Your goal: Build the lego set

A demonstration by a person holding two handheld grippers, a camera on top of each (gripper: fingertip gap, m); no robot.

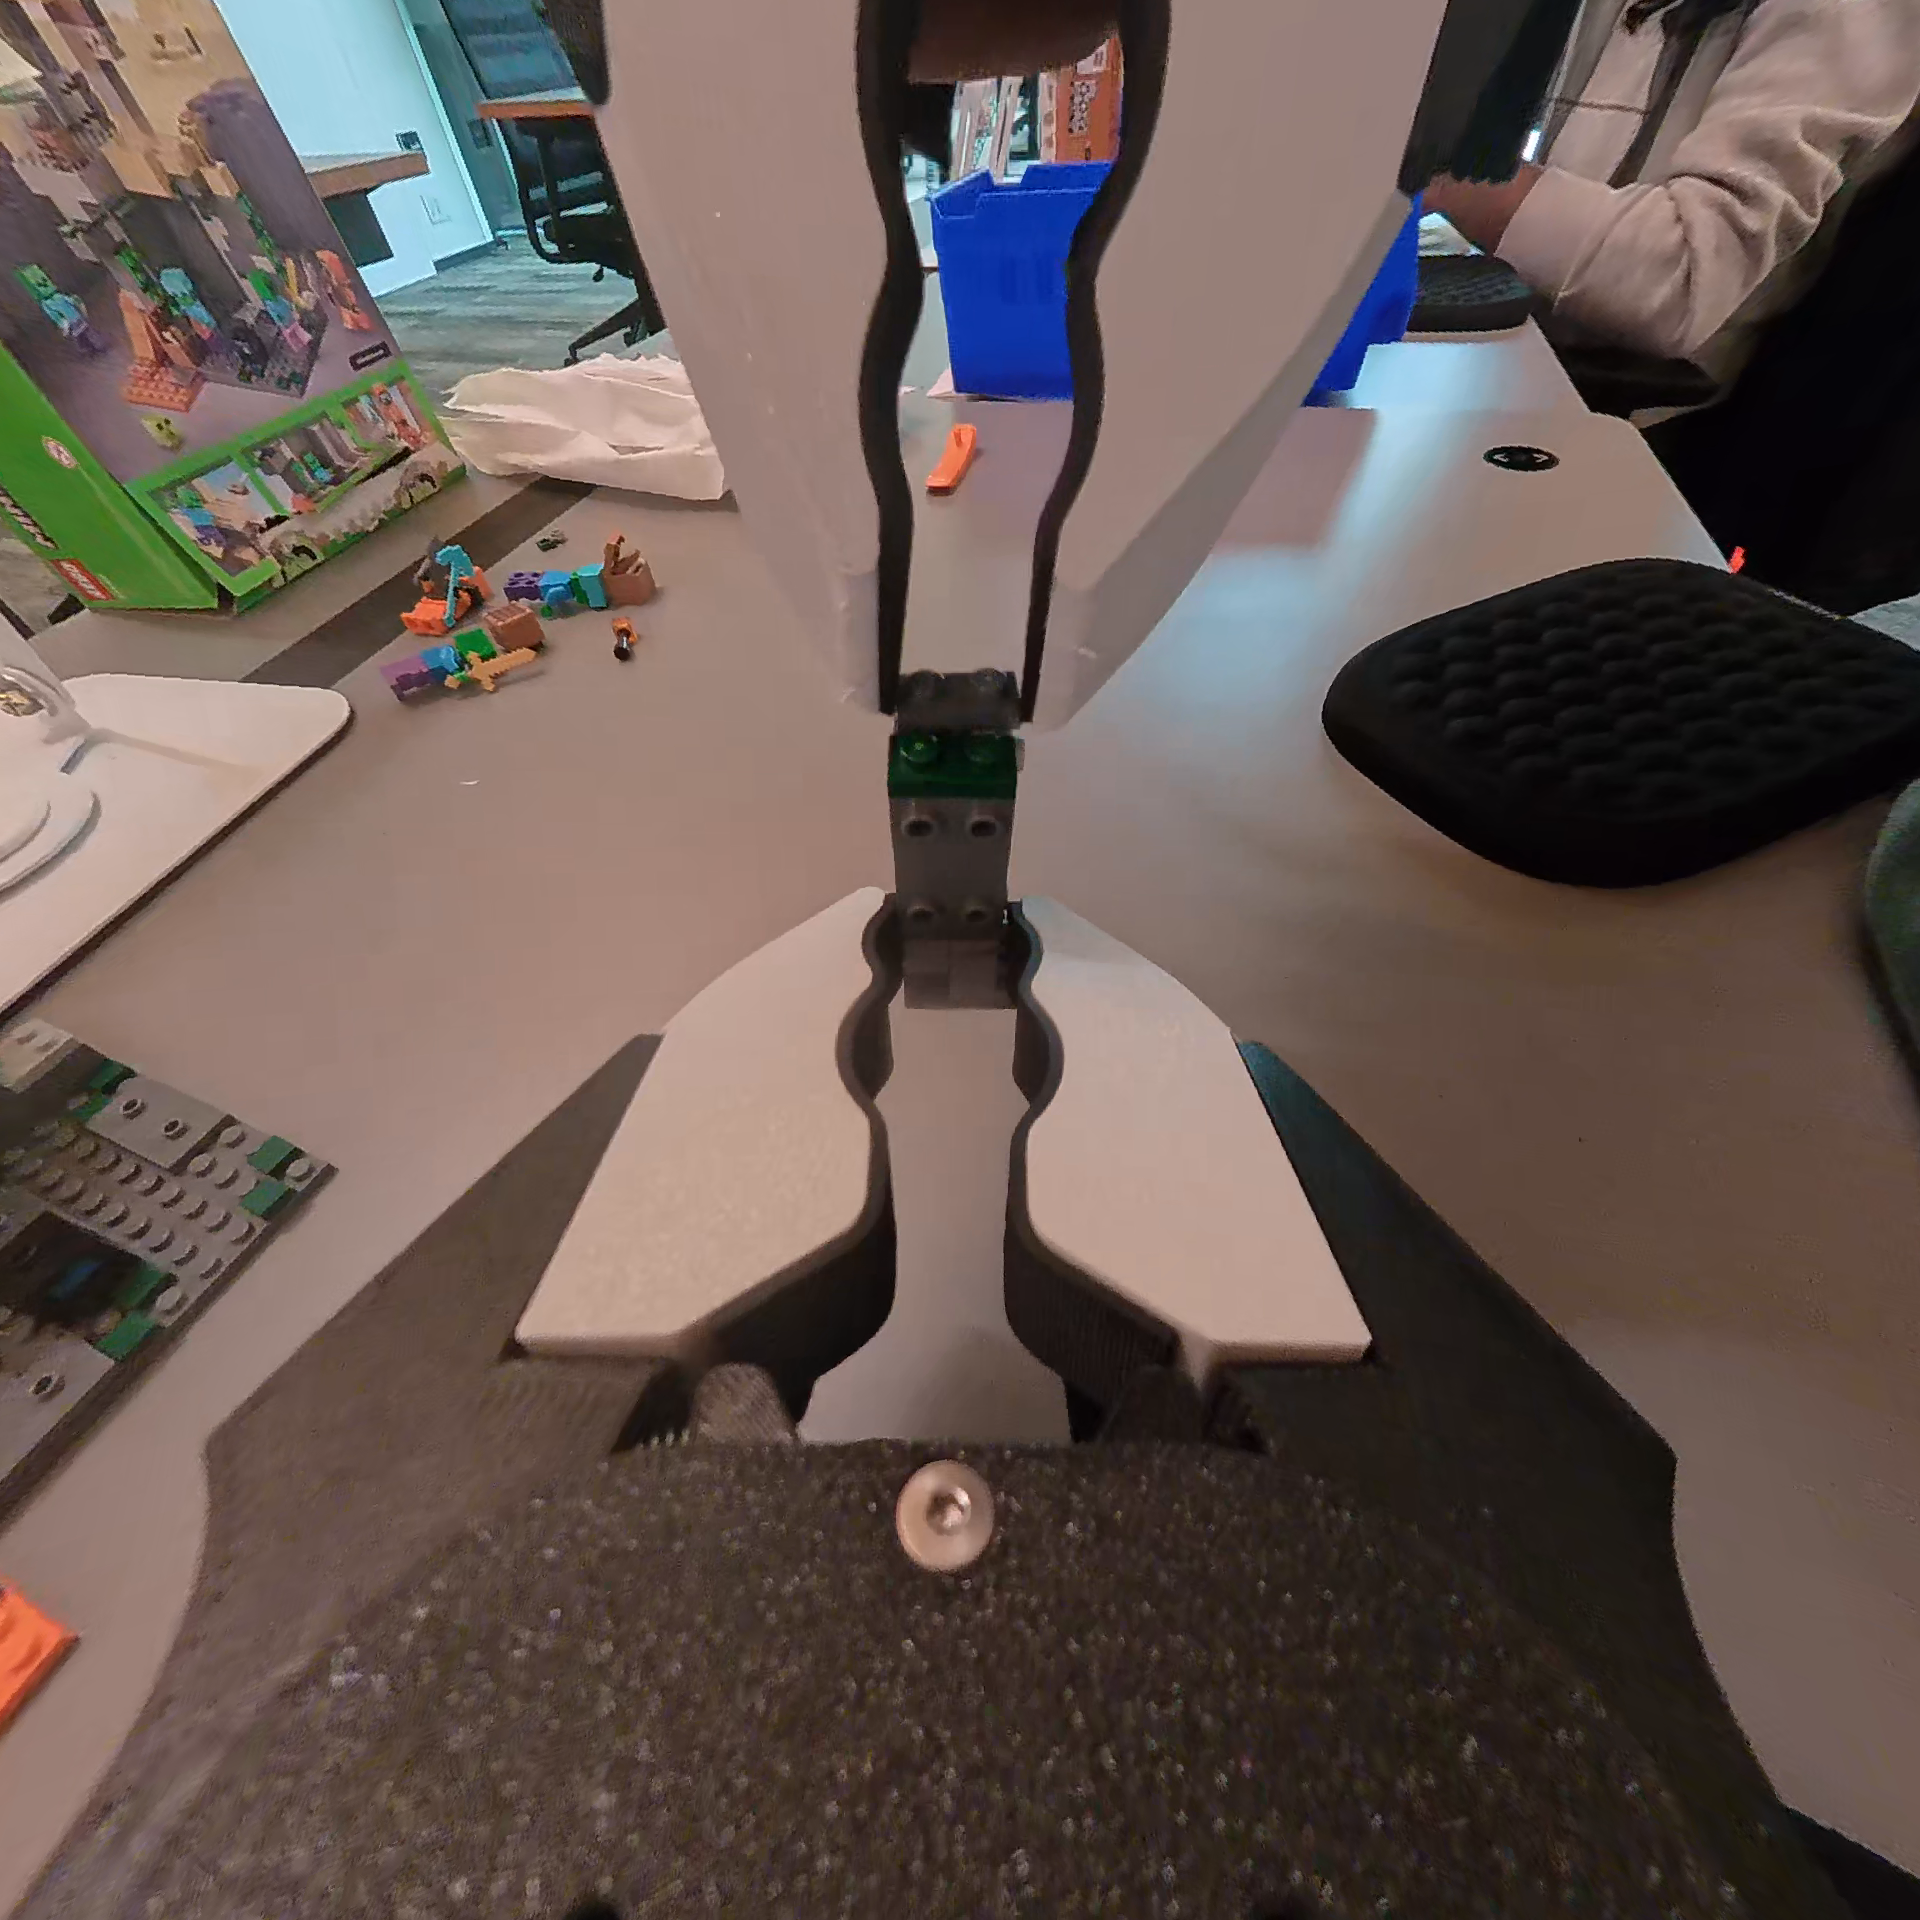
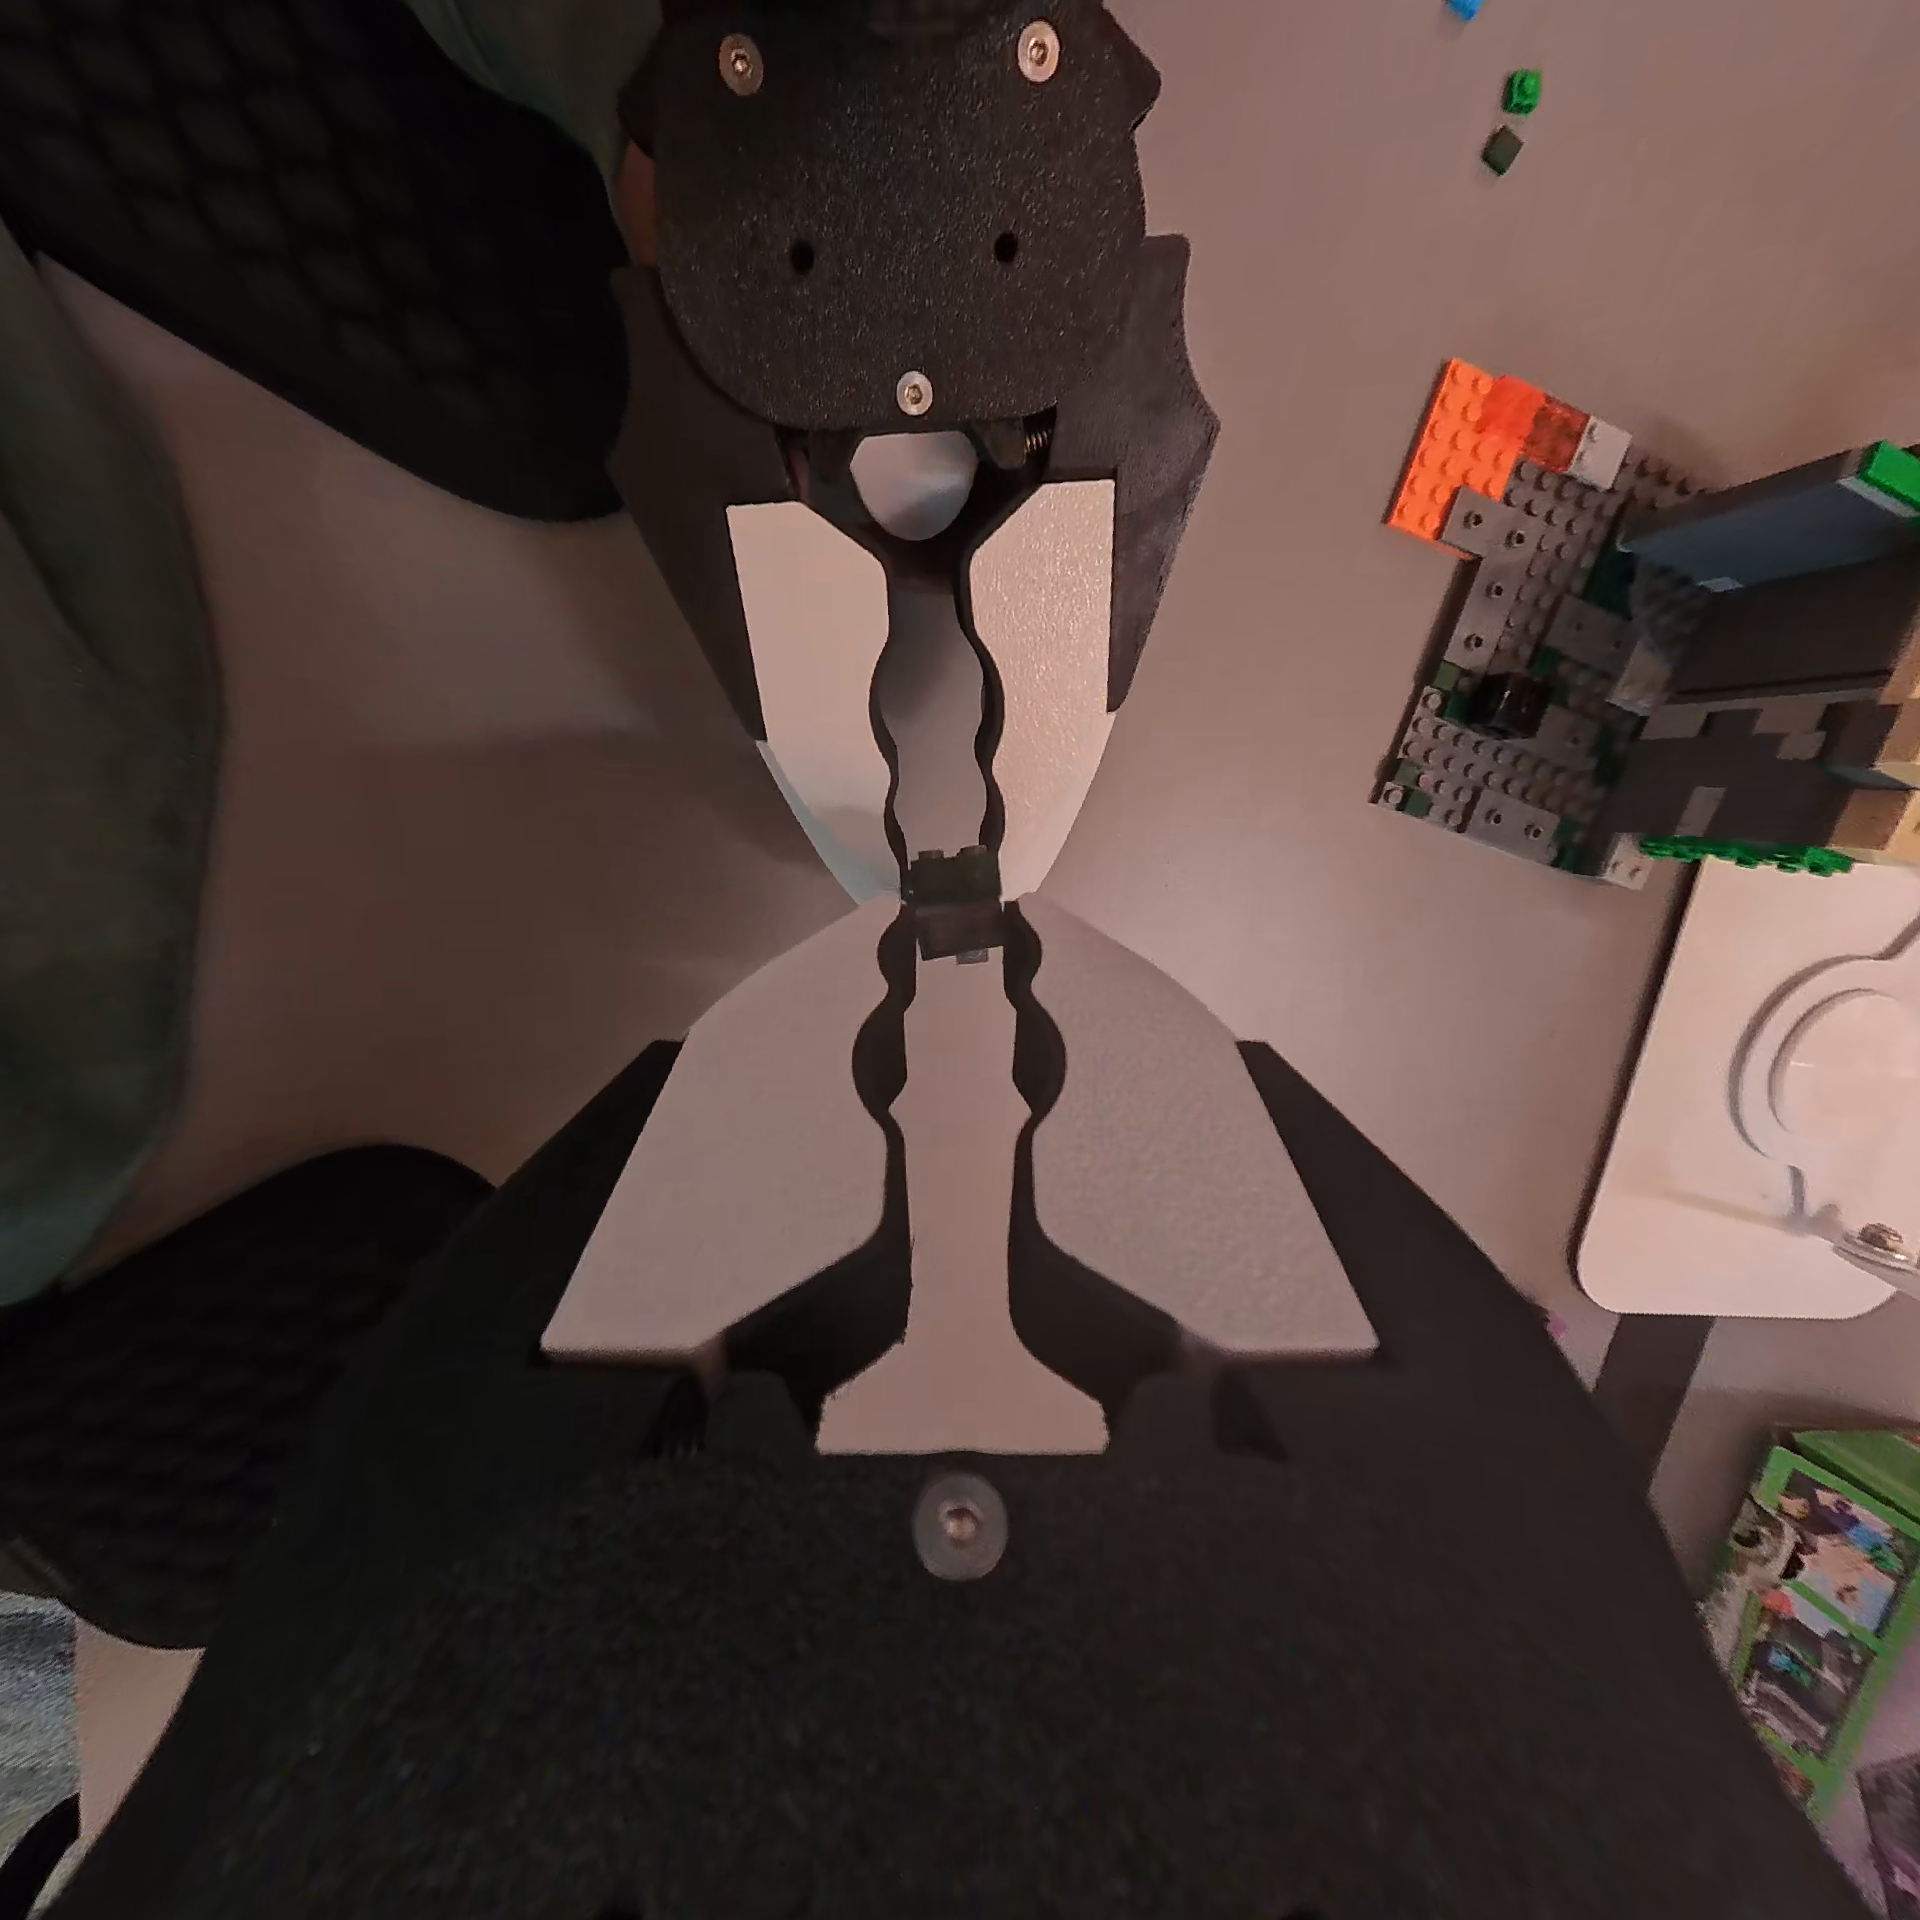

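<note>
Being small, light, rigid, the grey-green brick stack (image 1: 954, 831) is pinched at both ends by left gripper (image 1: 954, 961) & right gripper (image 1: 956, 694) jaws.

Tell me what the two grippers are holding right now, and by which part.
Both grip one small brick stack above the table: the left gripper clamps its grey end, the right gripper its dark end beyond the green piece.

We see a small brick stack (image 1: 953, 852): grey body, dark green studded plate, black piece beyond. It is held off the table, its near end between the left claw (image 1: 953, 961) tips, far end between the right claw (image 1: 956, 691) tips.
</note>
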